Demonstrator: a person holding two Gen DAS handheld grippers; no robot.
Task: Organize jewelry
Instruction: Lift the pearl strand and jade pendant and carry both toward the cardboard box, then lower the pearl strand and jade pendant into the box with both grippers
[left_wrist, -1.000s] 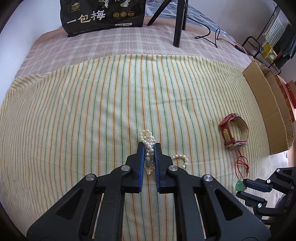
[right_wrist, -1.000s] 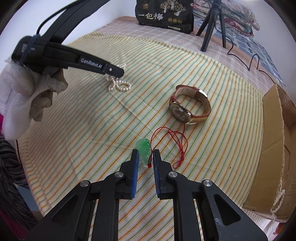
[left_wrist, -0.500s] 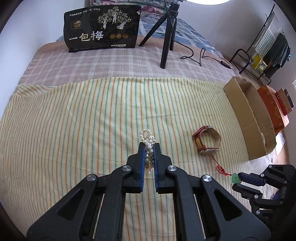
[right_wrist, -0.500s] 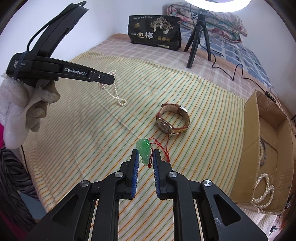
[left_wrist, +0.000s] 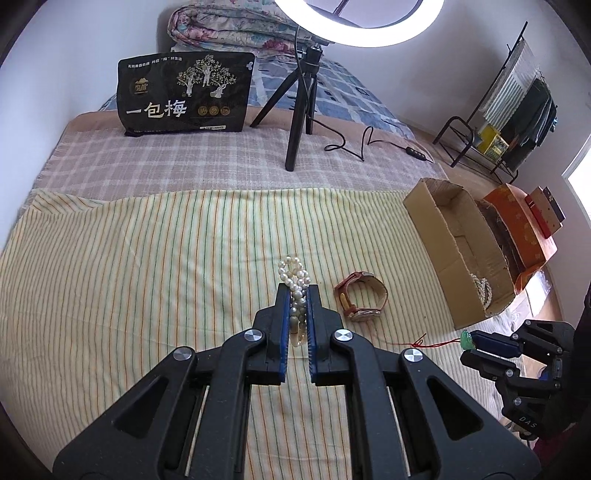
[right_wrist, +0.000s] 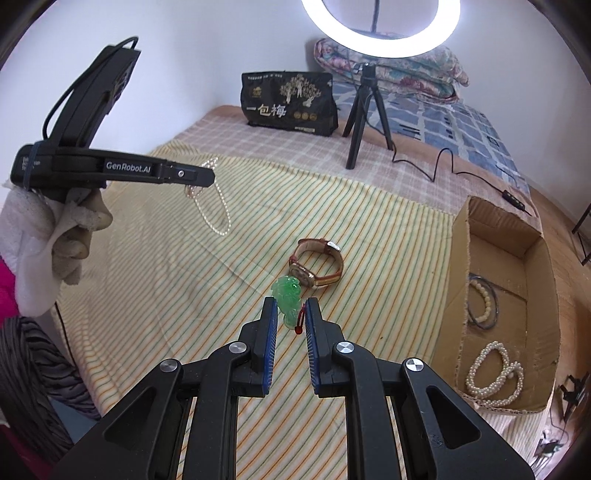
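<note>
A: What is the left gripper (left_wrist: 298, 295) doing?
B: It is squeezed tight on a pearl necklace (left_wrist: 295, 284). In the right camera the necklace (right_wrist: 216, 206) hangs down in a long loop, up off the striped cloth (left_wrist: 147, 258).

A: And the right gripper (right_wrist: 290, 314)?
B: It is pinched on a green stone charm (right_wrist: 287, 295). In the left camera the charm's red string (left_wrist: 432, 344) trails out sideways from it.

A: Is anything lying on the cloth?
B: Yes, a watch (right_wrist: 316, 264) with a brown strap. It sits just past the green charm.

A: Where is the box?
B: The cardboard box (right_wrist: 461, 258) is on the right side of the bed, at the edge of the cloth. Inside it are white pearl bracelets (right_wrist: 495, 373) and a bead bracelet (right_wrist: 482, 304) with a dark ring around it.

A: What is at the back?
B: A black bag (left_wrist: 184, 98) with white letters, a small tripod (left_wrist: 299, 110) and a bright ring light (right_wrist: 380, 29)
</note>
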